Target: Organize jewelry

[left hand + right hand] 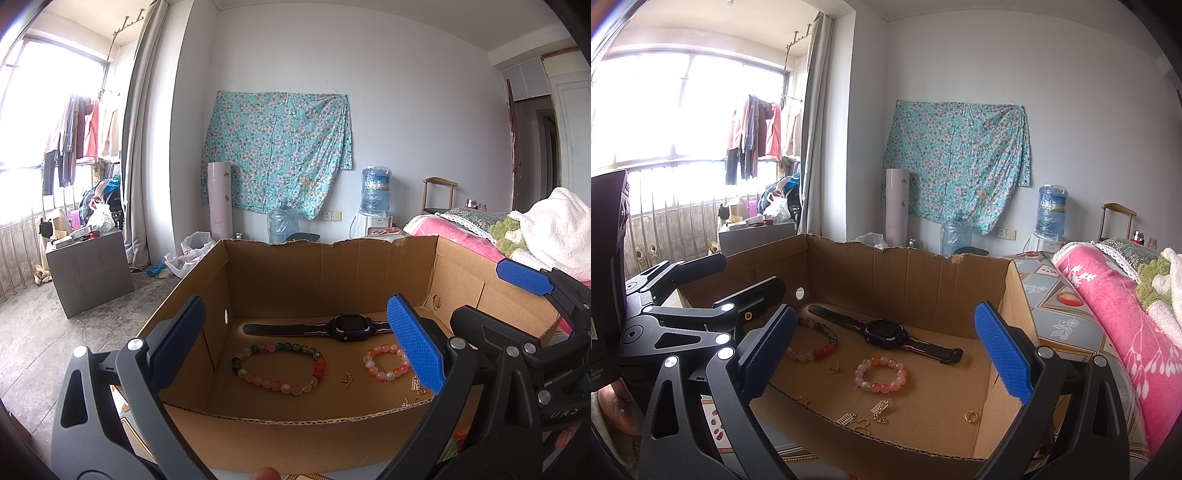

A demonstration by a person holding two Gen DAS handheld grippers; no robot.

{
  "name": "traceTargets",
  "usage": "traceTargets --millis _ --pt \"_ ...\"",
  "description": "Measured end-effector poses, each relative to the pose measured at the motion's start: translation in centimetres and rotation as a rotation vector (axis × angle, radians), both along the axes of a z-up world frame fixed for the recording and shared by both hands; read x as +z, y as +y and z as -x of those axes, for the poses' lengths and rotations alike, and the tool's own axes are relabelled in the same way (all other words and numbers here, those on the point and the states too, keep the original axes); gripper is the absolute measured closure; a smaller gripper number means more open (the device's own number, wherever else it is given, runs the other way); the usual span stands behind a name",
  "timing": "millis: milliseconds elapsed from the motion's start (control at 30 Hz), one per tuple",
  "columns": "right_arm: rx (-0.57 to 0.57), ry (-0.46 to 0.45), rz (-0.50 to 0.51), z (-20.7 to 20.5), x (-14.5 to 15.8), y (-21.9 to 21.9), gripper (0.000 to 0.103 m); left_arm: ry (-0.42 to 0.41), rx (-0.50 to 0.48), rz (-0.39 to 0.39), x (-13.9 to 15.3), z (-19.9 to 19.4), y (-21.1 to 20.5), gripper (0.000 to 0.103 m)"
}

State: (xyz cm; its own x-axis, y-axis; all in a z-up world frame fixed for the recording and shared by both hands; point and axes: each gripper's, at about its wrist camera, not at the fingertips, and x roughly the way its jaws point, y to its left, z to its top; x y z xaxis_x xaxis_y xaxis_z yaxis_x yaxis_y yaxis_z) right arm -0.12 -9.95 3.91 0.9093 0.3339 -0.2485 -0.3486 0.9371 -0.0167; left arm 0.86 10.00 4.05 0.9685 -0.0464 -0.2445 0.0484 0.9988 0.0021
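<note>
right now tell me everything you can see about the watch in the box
The watch is dark, black to deep purple, with a chunky squarish case and a blank dark screen. Its strap looks like rubber, with pink showing along the edges, and is unbuckled, stretched out flat in a line. It lies on the floor of the cardboard box near the back wall, behind both bead bracelets. Nothing but the box floor appears to touch it; neither claw holds it.
</note>
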Motion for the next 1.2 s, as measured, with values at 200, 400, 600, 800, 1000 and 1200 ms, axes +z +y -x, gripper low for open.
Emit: traceTargets --millis 200,400,600,800,1000,1200 --pt "0.0 0.0 0.0 0.1 0.03 0.09 0.008 0.0 0.0 0.0 0.06 -0.1 0.03 0.008" --pt "0.0 0.0 0.0 0.07 0.03 0.05 0.008 0.0 0.0 0.0 0.0 0.0 -0.01 0.008" --pt "0.0 0.0 0.0 0.08 0.03 0.05 0.008 0.0 0.0 0.0 0.04 -0.06 0.02 0.008" --pt "0.0 0.0 0.0 0.01 0.02 -0.02 0.008 0.0 0.0 0.0 0.04 -0.07 0.02 0.008" --pt "0.0 0.0 0.0 0.04 0.02 0.01 0.008 0.0 0.0 0.0 0.04 -0.06 0.01 0.008" --pt "0.0 0.0 0.0 -0.07 -0.01 -0.1 0.008 0.0 0.0 0.0 0.05 -0.1 0.03 0.008"
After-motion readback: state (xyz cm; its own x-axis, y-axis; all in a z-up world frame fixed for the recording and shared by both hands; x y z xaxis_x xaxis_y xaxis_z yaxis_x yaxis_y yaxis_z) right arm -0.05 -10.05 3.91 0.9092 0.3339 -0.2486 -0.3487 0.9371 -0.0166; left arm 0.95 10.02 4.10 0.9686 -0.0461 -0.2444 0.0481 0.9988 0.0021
